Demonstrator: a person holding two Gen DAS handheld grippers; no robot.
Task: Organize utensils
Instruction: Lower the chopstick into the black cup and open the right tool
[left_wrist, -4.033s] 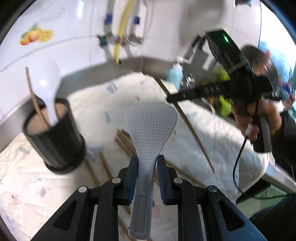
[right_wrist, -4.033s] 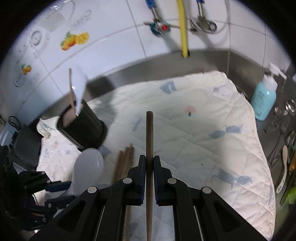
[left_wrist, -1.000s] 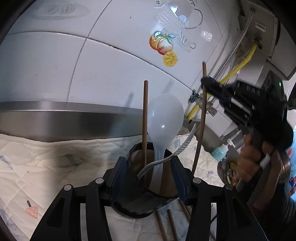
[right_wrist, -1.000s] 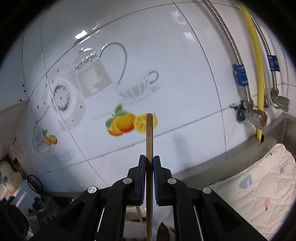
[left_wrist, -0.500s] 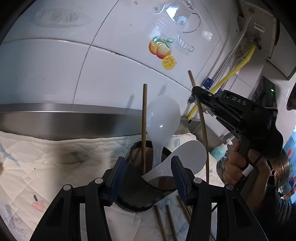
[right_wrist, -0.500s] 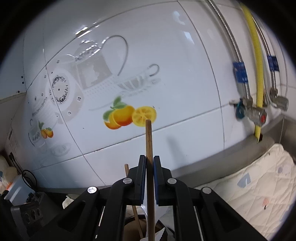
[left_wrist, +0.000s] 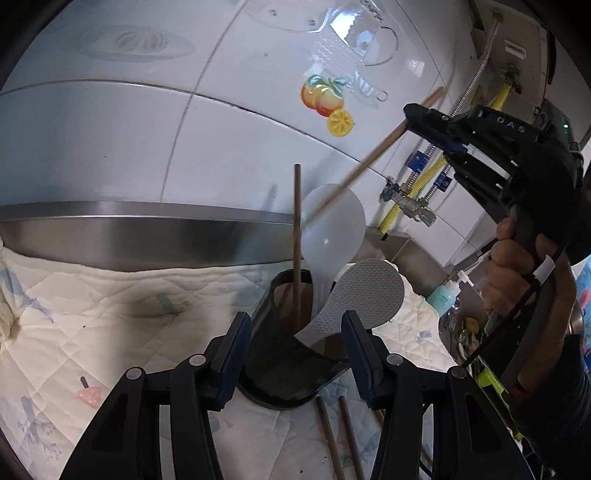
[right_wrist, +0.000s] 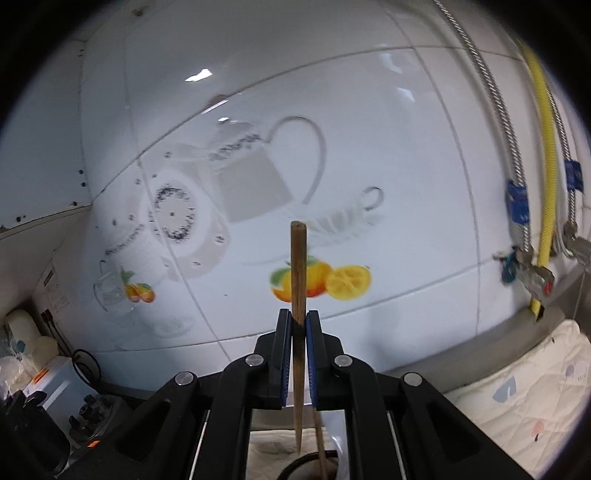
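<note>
A black utensil cup (left_wrist: 269, 365) stands on the quilted cloth (left_wrist: 92, 314). It holds a brown chopstick (left_wrist: 296, 240), a white rice paddle (left_wrist: 330, 229) and a grey dotted rice paddle (left_wrist: 364, 295) leaning right. My left gripper (left_wrist: 295, 350) is open and empty, its fingers on either side of the cup. My right gripper (right_wrist: 298, 332) is shut on a wooden chopstick (right_wrist: 298, 266); it also shows in the left wrist view (left_wrist: 428, 114), above and right of the cup, with the chopstick (left_wrist: 369, 158) slanting down toward the cup. The cup's rim (right_wrist: 306, 461) shows below the right gripper.
Loose chopsticks (left_wrist: 328, 435) lie on the cloth in front of the cup. A tiled wall with fruit decals (left_wrist: 328, 103) and a steel ledge (left_wrist: 129, 229) stand behind. Pipes and a yellow hose (right_wrist: 546, 184) are at right. A teal soap bottle (left_wrist: 443, 295) stands at right.
The left gripper let go of the grey paddle into the cup and opened. The right gripper tilted its chopstick from upright to a slant, its lower end over the cup.
</note>
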